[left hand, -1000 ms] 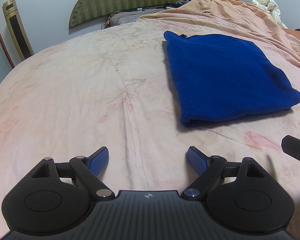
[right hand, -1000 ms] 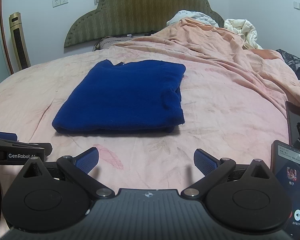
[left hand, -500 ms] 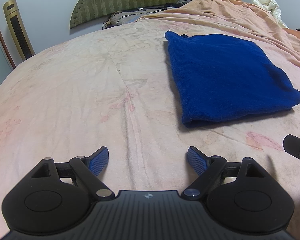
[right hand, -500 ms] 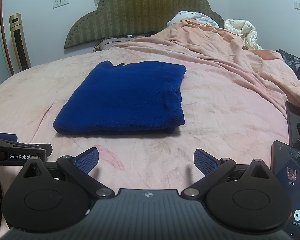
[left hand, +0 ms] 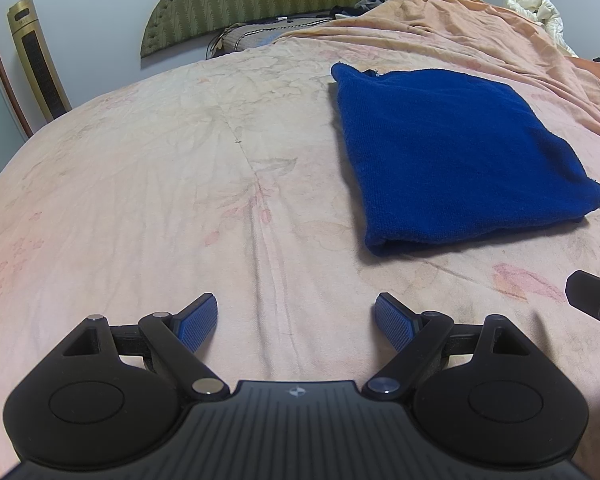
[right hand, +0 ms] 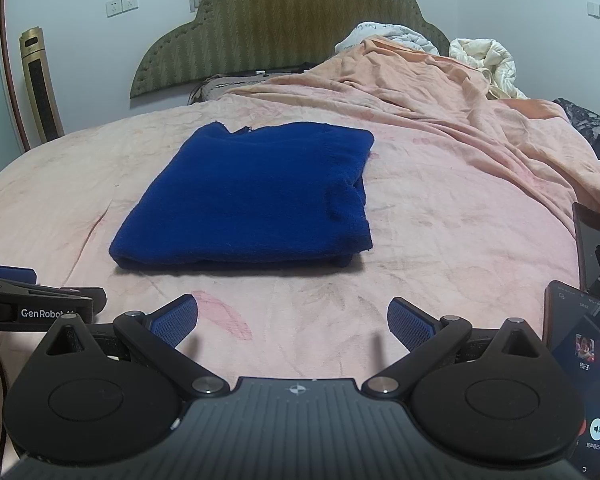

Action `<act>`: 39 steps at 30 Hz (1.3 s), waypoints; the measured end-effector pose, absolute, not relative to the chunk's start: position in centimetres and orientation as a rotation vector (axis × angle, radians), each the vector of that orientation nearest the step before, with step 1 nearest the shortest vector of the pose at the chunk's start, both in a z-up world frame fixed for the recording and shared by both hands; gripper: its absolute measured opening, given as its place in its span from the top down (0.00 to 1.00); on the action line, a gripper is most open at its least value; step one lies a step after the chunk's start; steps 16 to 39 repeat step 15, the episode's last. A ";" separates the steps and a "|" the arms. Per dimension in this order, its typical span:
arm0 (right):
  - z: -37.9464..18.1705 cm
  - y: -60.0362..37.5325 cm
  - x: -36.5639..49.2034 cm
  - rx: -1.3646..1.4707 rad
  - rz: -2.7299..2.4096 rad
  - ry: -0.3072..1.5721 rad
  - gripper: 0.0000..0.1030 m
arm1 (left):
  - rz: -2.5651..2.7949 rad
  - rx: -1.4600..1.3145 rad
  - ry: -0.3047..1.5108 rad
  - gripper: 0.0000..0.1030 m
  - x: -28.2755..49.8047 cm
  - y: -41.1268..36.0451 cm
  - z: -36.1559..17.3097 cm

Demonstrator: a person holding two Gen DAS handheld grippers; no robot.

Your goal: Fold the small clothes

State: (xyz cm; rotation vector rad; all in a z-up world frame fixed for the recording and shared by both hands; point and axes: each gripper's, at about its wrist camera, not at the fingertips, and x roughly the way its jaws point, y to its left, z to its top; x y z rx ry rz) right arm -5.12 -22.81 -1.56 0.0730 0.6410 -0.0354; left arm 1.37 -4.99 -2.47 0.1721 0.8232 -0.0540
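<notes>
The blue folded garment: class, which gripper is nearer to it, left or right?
Right. The right gripper sits open just before the blue folded garment, facing its near edge. The left gripper, also open, sits off its left side.

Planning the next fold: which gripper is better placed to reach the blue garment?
Probably the right gripper: the folded blue sweater lies straight ahead between its open fingers. From the left gripper, also open, the sweater sits off to the right.
</notes>
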 end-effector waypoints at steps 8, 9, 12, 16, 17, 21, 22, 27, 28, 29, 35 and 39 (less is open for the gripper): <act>-1.6 -22.6 -5.1 0.074 -0.035 0.642 0.00 | -0.052 0.177 0.820 0.16 1.3 -5.0 -2.4; -1.5 -22.6 -5.1 0.074 -0.036 0.642 0.00 | -0.050 0.179 0.817 0.16 1.3 -4.9 -2.4; -1.5 -22.6 -5.1 0.073 -0.035 0.642 0.00 | -0.051 0.179 0.818 0.16 1.5 -4.5 -2.3; -1.6 -22.4 -5.0 0.073 -0.035 0.642 0.00 | -0.050 0.173 0.822 0.16 1.5 -4.6 -2.2; -1.6 -22.4 -5.0 0.073 -0.035 0.642 0.00 | -0.050 0.173 0.822 0.16 1.5 -4.6 -2.2; -1.6 -22.4 -5.0 0.073 -0.035 0.642 0.00 | -0.050 0.173 0.822 0.16 1.5 -4.6 -2.2; -1.6 -22.4 -5.0 0.073 -0.035 0.642 0.00 | -0.050 0.173 0.822 0.16 1.5 -4.6 -2.2; -1.6 -22.4 -5.0 0.073 -0.035 0.642 0.00 | -0.050 0.173 0.822 0.16 1.5 -4.6 -2.2; -1.6 -22.4 -5.0 0.073 -0.035 0.642 0.00 | -0.050 0.173 0.822 0.16 1.5 -4.6 -2.2; -1.6 -22.4 -5.0 0.073 -0.035 0.642 0.00 | -0.050 0.173 0.822 0.16 1.5 -4.6 -2.2; -1.6 -22.4 -5.0 0.073 -0.035 0.642 0.00 | -0.050 0.173 0.822 0.16 1.5 -4.6 -2.2; -1.6 -22.4 -5.0 0.073 -0.035 0.642 0.00 | -0.050 0.173 0.822 0.16 1.5 -4.6 -2.2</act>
